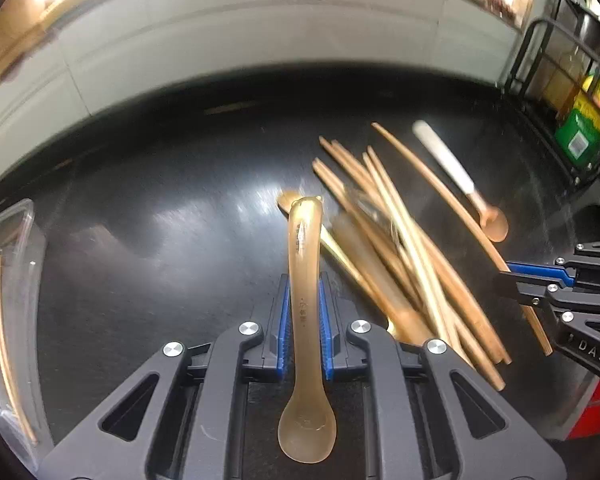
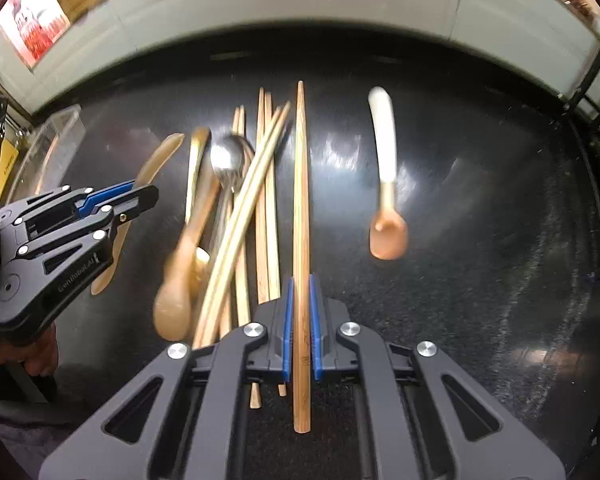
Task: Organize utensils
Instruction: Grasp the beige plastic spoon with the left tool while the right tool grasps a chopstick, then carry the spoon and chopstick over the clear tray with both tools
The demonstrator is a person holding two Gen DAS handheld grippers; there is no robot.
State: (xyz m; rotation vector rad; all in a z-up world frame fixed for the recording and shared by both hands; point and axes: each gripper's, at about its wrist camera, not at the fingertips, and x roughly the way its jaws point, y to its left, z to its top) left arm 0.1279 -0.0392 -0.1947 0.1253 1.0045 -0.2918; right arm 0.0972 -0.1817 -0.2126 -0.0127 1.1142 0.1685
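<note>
My left gripper (image 1: 304, 284) is shut on a translucent amber spoon (image 1: 305, 240), whose bowl points back toward the camera. The same spoon (image 2: 156, 160) shows in the right wrist view, in the left gripper (image 2: 140, 196). My right gripper (image 2: 300, 292) is shut on one brown wooden chopstick (image 2: 301, 180) that points away over the black counter. Left of it lies a pile of chopsticks (image 2: 256, 200) mixed with a metal spoon (image 2: 226, 158) and amber spoons. A white-handled spoon (image 2: 384, 152) lies alone to the right. From the left wrist, the right gripper (image 1: 512, 284) sits beside the pile (image 1: 400, 248).
A clear plastic container (image 1: 8, 280) with a thin stick inside stands at the counter's left edge. A black wire rack (image 1: 556, 60) holding a green package (image 1: 580, 136) stands at the far right. A grey wall borders the back of the counter.
</note>
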